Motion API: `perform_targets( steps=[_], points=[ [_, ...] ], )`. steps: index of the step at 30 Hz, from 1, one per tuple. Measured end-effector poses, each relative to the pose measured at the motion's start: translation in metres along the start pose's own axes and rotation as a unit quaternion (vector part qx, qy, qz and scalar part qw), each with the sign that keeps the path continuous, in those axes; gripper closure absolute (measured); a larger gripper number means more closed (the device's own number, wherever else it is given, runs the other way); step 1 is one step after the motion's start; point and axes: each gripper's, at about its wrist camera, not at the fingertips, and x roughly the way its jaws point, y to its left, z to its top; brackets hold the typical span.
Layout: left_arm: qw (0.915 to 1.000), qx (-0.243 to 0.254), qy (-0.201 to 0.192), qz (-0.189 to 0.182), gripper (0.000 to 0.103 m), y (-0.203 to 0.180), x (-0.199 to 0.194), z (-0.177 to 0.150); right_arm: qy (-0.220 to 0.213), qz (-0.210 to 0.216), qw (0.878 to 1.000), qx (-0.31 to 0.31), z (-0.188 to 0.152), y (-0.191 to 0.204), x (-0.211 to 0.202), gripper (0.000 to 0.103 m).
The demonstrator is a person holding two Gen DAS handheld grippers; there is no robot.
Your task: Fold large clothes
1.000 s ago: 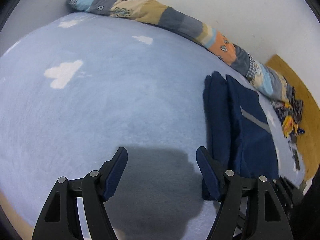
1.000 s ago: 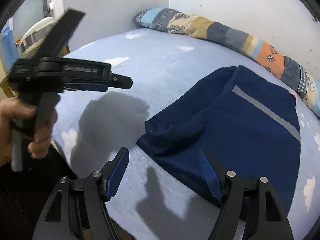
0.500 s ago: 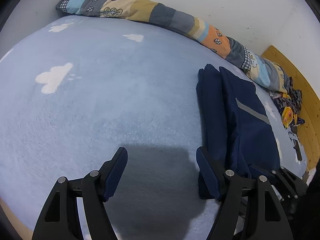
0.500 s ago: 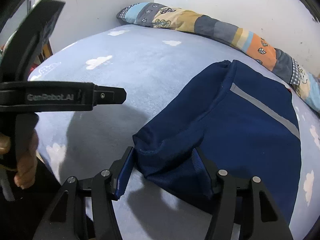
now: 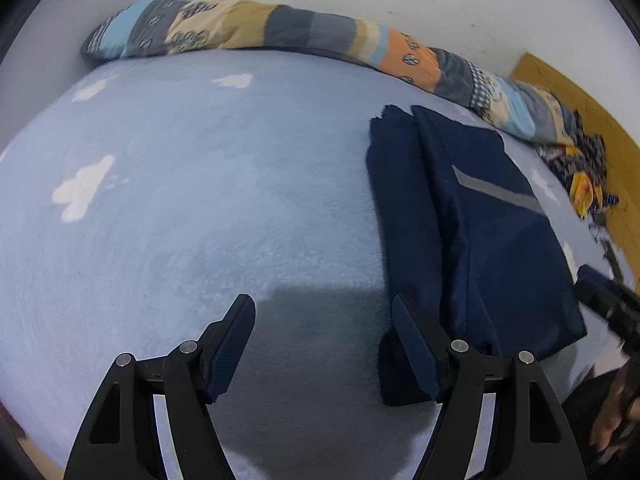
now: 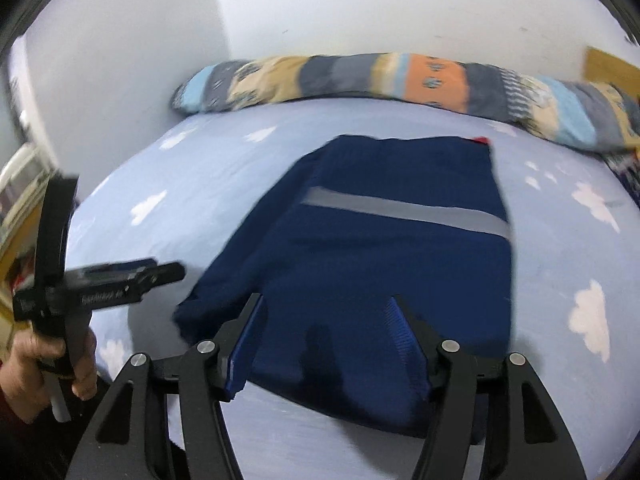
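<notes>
A navy garment (image 6: 380, 260) with a grey stripe (image 6: 400, 210) lies folded flat on the pale blue cloud-print bed sheet (image 5: 180, 200). My right gripper (image 6: 326, 320) hovers over the garment's near edge. Its jaws are opening, navy fabric shows in the gap, and the pads do not press on it. My left gripper (image 5: 322, 320) stands open over bare sheet, its right finger just beside the garment's (image 5: 472, 232) long left edge. A hand holds the left gripper (image 6: 120, 280) at the bed's left side. The right gripper (image 5: 608, 300) shows blurred at the right edge.
A long patchwork bolster (image 5: 280, 32) runs along the white wall at the far side of the bed. A heap of patterned cloth (image 5: 580, 172) lies at the far right by a wooden board (image 5: 580, 96). Bare sheet spreads left of the garment.
My right gripper has swung right and rolled, from straddling the bunched sleeve at the garment's left corner to over its near edge. The left gripper rolled slightly and stayed open.
</notes>
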Motion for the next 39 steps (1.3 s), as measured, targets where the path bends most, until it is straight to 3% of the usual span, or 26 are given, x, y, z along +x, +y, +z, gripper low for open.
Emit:
perform_targets(
  steps=[8, 14, 18, 21, 25, 27, 32, 36, 39],
  points=[
    [0.9917, 0.101, -0.072, 0.034, 0.031, -0.045, -0.034, -0.022, 0.001, -0.003, 0.996, 0.092, -0.015, -0.049, -0.018, 0.038],
    [0.9905, 0.108, -0.083, 0.012, 0.02, -0.074, -0.065, -0.071, -0.002, -0.027, 0.998, 0.063, -0.034, -0.036, -0.039, 0.035],
    [0.9924, 0.082, -0.088, 0.026, 0.015, -0.087, -0.089, -0.104, -0.009, -0.034, 0.998, 0.056, -0.058, -0.018, -0.065, 0.025],
    [0.9898, 0.085, -0.106, 0.044, 0.008, -0.092, -0.109, -0.114, -0.019, -0.044, 0.997, 0.059, -0.076, -0.007, -0.084, 0.018],
    [0.985, 0.101, -0.129, 0.054, 0.007, -0.1, -0.129, -0.121, -0.029, -0.051, 0.996, 0.064, -0.085, -0.004, -0.095, 0.011],
    [0.9846, 0.11, -0.124, 0.055, 0.001, -0.101, -0.129, -0.123, -0.023, -0.065, 0.995, 0.067, -0.084, -0.009, -0.093, 0.011],
    [0.9841, 0.129, -0.087, 0.085, 0.001, -0.114, -0.122, -0.125, -0.009, -0.064, 0.993, 0.1, -0.087, -0.021, -0.087, 0.011],
    [0.9843, 0.13, -0.088, 0.08, 0.001, -0.123, -0.129, -0.125, -0.012, -0.062, 0.994, 0.091, -0.087, -0.016, -0.088, 0.011],
    [0.982, 0.133, -0.09, 0.099, 0.001, -0.127, -0.13, -0.122, -0.015, -0.063, 0.995, 0.074, -0.087, -0.01, -0.088, 0.011]
  ],
)
